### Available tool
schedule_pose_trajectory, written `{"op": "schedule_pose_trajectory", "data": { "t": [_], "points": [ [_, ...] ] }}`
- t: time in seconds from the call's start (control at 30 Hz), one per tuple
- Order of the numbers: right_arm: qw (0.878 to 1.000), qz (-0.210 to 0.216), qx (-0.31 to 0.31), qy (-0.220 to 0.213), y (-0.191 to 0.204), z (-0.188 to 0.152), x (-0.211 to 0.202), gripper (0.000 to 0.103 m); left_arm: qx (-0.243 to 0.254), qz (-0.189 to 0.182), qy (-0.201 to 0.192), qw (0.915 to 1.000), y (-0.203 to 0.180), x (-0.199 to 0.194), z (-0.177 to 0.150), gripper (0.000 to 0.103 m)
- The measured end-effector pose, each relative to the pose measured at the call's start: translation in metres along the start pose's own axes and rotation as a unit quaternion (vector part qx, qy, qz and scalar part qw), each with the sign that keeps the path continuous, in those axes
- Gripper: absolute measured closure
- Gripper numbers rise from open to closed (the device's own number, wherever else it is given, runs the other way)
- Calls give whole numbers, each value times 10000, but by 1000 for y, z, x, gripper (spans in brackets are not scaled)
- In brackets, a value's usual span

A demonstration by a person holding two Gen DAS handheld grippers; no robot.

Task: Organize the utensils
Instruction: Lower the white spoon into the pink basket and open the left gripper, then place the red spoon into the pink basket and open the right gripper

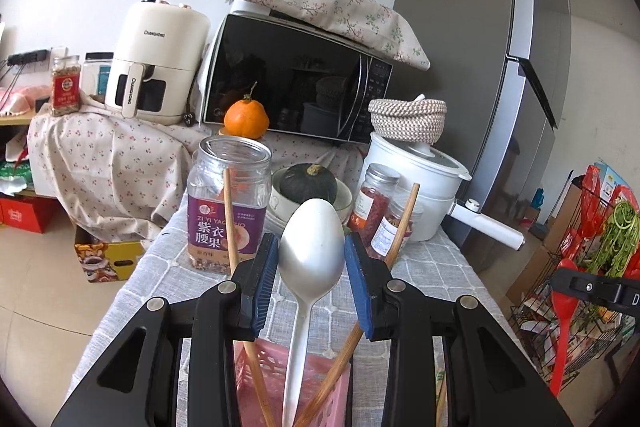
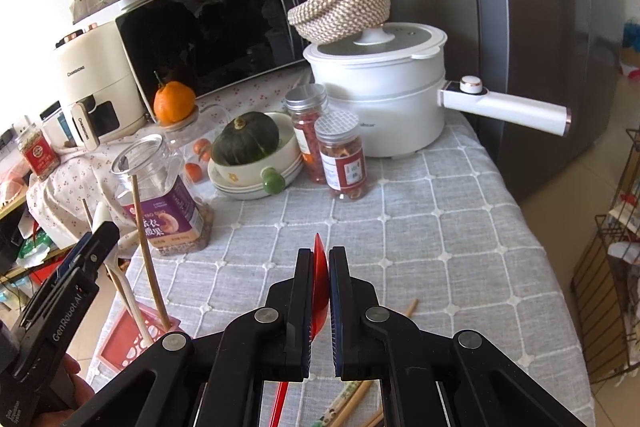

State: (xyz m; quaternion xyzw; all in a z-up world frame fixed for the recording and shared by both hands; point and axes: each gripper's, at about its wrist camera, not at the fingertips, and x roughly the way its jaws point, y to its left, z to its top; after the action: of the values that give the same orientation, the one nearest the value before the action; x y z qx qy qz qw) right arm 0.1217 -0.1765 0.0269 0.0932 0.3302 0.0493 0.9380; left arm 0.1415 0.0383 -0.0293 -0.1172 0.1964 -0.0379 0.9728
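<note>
A kitchen table covered with a grey checked tablecloth [image 2: 420, 219] holds the work, with a pink slotted utensil holder [image 1: 320, 387] standing at its near left edge. Partly filled already, the holder has a white plastic spoon [image 1: 312, 247] standing bowl-up in it, and two wooden chopsticks [image 1: 230, 219] leaning out to either side. The left gripper [image 1: 311, 279] sits around the white spoon's bowl with its blue pads partly apart; the pads stand beside the bowl with a sliver of gap on each side, so it appears to have let go or to be about to, and whether they touch cannot be told for sure. The right gripper [image 2: 320, 291] is clamped tight on a red plastic spoon [image 2: 320, 267], whose bowl pokes up between the pads while its handle hangs below; it hovers over the cloth to the right of the holder. More chopsticks [image 2: 352, 403] lie loose on the cloth at the near edge, under the right gripper. Farther back stand a clear nut jar [image 2: 160, 195], a bowl with a dark green squash [image 2: 244, 139], two spice jars [image 2: 344, 159], a white electric pot [image 2: 380, 95] with a woven basket [image 2: 340, 7] on its lid, a microwave [image 2: 208, 39] and a cream air fryer [image 2: 92, 91]. As a judgement, the job looks roughly half done: three pieces are in the holder, the red spoon is in hand but not yet placed, and the loose chopsticks still wait on the table.
</note>
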Motion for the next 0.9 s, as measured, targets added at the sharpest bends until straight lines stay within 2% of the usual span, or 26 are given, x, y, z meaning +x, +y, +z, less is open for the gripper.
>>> {"op": "schedule_pose_trajectory", "data": {
  "t": [0.1, 0.33, 0.47, 0.6, 0.73, 0.9],
  "points": [
    [10000, -8, 8, -35, 2, 0, -2, 98, 100, 33, 222, 9997, 0, -1, -4, 66],
    [9998, 57, 28, -162, 11, 2, -7, 98, 131, -222, 893, 9957, 7, -17, -3, 65],
    [9994, 87, 80, -322, 22, 4, -10, 98, -45, -369, 1453, 9887, 22, -28, 3, 64],
    [9979, 163, 127, -618, 39, 9, -12, 98, -108, -218, 1903, 9814, 40, -43, 7, 61],
    [9941, 171, 116, -1065, 61, 13, -16, 98, 9, -34, 2210, 9753, 58, -54, 8, 54],
    [9867, 183, 163, -1610, 88, 14, -16, 97, 166, 157, 2467, 9688, 81, -60, -1, 39]
  ]
}}
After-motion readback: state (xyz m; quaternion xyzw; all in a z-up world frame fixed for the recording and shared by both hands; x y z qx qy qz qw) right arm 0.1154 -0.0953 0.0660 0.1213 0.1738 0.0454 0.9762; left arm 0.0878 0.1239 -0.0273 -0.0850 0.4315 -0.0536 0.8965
